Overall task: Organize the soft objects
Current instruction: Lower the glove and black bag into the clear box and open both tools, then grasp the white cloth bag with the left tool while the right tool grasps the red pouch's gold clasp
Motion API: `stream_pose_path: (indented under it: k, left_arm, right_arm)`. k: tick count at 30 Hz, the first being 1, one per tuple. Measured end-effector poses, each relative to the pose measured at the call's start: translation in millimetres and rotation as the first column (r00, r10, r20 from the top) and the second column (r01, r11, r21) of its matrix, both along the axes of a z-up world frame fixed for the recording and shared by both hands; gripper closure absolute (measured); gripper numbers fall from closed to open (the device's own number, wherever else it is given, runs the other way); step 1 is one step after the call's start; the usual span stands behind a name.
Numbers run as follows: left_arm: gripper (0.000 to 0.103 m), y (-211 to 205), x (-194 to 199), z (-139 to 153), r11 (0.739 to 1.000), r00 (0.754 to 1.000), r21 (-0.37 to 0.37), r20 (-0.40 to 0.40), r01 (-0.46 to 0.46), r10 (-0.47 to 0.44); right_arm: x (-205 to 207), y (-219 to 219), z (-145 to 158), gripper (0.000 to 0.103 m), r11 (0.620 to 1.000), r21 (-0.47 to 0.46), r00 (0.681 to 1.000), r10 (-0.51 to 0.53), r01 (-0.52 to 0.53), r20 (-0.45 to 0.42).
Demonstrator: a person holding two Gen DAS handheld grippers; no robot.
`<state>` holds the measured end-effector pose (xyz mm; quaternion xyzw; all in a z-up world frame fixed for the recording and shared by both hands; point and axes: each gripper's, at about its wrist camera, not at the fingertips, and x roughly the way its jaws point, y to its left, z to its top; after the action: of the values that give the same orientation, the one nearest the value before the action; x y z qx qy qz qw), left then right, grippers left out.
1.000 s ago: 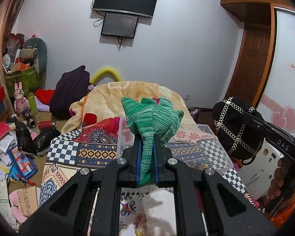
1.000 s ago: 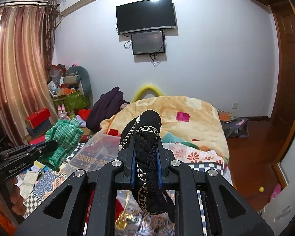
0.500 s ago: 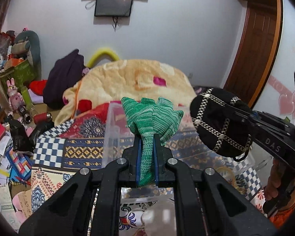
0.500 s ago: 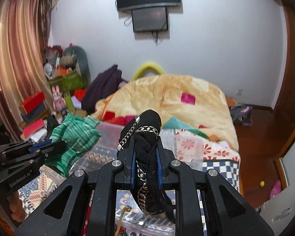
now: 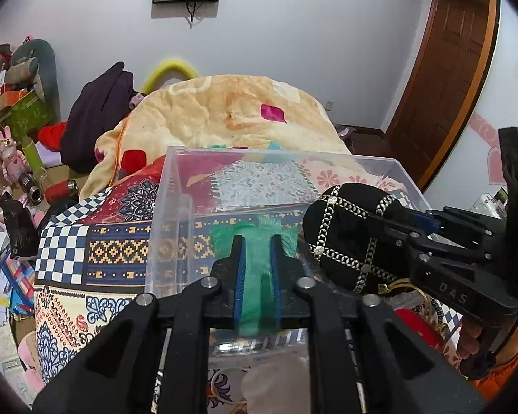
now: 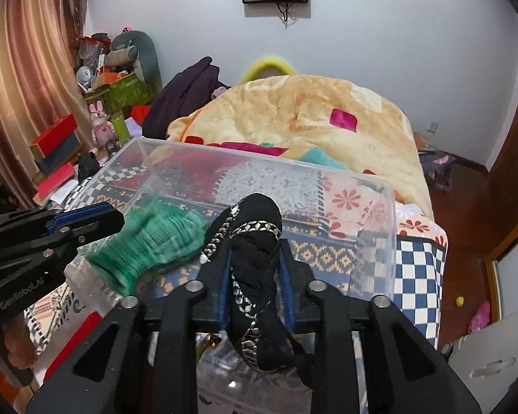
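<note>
A clear plastic bin [image 5: 171, 186] [image 6: 390, 227] stands on the patterned bed cover. My left gripper [image 5: 257, 252] has its jaws spread, and a green knit cloth [image 5: 257, 276] [image 6: 152, 238] is blurred between and below them, dropping into the bin. My right gripper [image 6: 255, 258] [image 5: 414, 220] has its jaws partly spread with a black chain-trimmed soft piece [image 6: 255, 241] [image 5: 348, 234] between them, over the bin's near right side. Whether the pads still press on it is unclear.
A yellow blanket [image 5: 231, 110] is heaped on the bed behind the bin. A dark purple garment [image 5: 96, 117] lies at the back left. Boxes, toys and papers [image 5: 13, 179] clutter the floor on the left. A wooden door [image 5: 445, 69] is at the right.
Both grippers have tilted down over the bin. The left jaws have spread and the green cloth slips down, blurred. The right jaws have widened around the black piece.
</note>
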<state>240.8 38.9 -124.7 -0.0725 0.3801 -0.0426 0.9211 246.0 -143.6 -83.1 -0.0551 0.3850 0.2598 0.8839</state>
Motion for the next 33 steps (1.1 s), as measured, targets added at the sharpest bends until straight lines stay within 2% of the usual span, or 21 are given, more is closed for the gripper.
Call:
stream_pose_path:
  k: [3,7,12,15,21,33]
  left_arm:
    - [0.083,3.1,-8.1,7.1,0.999,1.0,-0.032,0.018,0.004,-0.003]
    - [0.081,3.9,-22.7,21.6,1.0,0.998,-0.029,0.063,0.008,-0.006]
    - [0.065,4.6,-44.3,41.5,0.999,0.992,-0.034,0.128,0.014,-0.01]
    - [0.061,3.3,-58.2,50.5,1.0,0.987,-0.014,0.161,0.014,-0.011]
    - [0.052,0.7,-84.4,57.5,1.0,0.981,0.004,0.194,0.027,-0.027]
    - [0.048,-7.6,-112.3,30.5,0.997,0.988,0.053,0.135,0.064,-0.071]
  right_arm:
    - [-8.0,-6.0,7.9,0.059,1.0,0.018,0.999,-0.01,0.01,0.031]
    - [-17.5,-13.1,22.9,0.048,0.999,0.037,0.996,-0.022,0.019,0.087]
    - [-36.9,-17.6,40.9,0.033,0.999,0.054,0.987,-0.018,0.009,0.162]
    - [-49.8,-19.9,46.0,0.031,0.998,0.061,0.981,-0.004,-0.008,0.195]
    - [-65.6,-25.1,43.3,0.031,0.996,0.087,0.981,0.014,-0.031,0.194]
    - [-77.9,-22.7,-4.2,0.031,0.993,0.107,0.997,0.053,-0.058,0.053]
